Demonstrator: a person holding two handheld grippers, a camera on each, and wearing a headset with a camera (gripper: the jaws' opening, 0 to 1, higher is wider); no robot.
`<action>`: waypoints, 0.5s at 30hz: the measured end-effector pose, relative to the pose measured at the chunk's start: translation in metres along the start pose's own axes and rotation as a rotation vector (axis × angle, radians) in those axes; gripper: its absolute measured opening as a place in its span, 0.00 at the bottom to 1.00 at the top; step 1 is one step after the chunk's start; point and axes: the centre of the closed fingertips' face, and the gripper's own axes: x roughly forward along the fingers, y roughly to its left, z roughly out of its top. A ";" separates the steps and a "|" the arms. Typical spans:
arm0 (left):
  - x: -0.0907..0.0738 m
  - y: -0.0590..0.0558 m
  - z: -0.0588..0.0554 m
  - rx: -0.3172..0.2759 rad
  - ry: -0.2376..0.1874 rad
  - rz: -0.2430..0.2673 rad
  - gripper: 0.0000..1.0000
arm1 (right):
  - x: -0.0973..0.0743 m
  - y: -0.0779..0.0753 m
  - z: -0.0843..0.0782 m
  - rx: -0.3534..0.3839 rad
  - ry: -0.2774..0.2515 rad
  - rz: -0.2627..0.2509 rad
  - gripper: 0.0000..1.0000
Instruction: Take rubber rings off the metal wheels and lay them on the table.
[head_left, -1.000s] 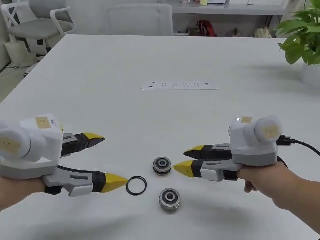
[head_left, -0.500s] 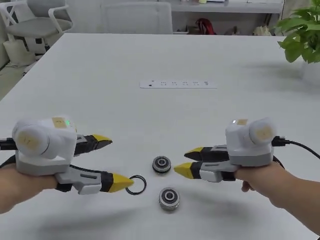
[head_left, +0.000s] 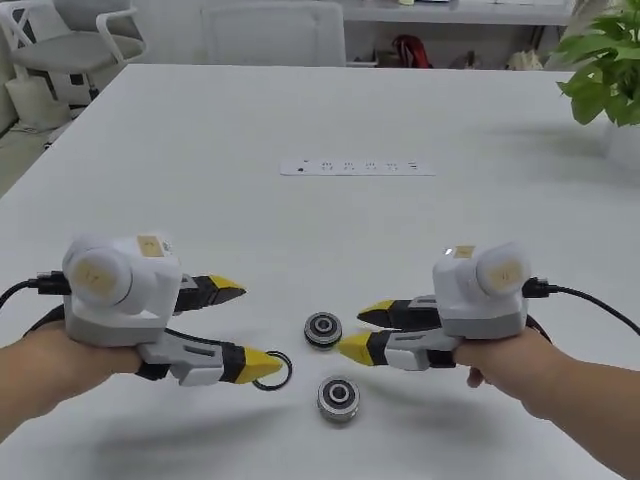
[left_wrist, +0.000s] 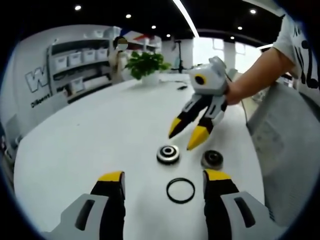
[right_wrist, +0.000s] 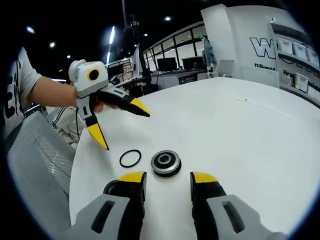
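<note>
Two small metal wheels lie on the white table (head_left: 300, 120): a far wheel (head_left: 323, 329) (left_wrist: 168, 154) (right_wrist: 166, 163) and a near wheel (head_left: 339, 396) (left_wrist: 212, 159) with a darker rim. A loose black rubber ring (head_left: 283, 372) (left_wrist: 168, 190) (right_wrist: 121, 160) lies flat to their left. My left gripper (head_left: 247, 328) (left_wrist: 164, 176) (right_wrist: 122, 127) is open, and its lower tip partly covers the ring in the head view. My right gripper (head_left: 362, 330) (right_wrist: 166, 177) (left_wrist: 186, 137) is open, its tips just right of the far wheel. Neither holds anything.
A white power strip (head_left: 357, 167) lies mid-table, well beyond the wheels. A potted plant (head_left: 605, 70) stands at the far right corner. Office chairs (head_left: 75, 45) stand past the far left edge. A cable (head_left: 590, 300) trails from the right gripper.
My left gripper has moved right, up to the loose ring. My right gripper has moved slightly left, closer to the far wheel. Wheels and ring lie where they were.
</note>
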 end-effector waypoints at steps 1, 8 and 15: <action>0.001 0.000 0.000 0.000 0.001 -0.002 0.64 | 0.001 0.001 0.000 -0.001 0.000 0.002 0.33; 0.008 -0.002 0.001 -0.002 0.003 -0.020 0.59 | 0.006 0.005 0.000 -0.017 0.006 0.014 0.33; 0.016 -0.005 0.004 0.006 0.008 -0.036 0.56 | 0.008 0.006 0.001 -0.054 -0.001 0.020 0.33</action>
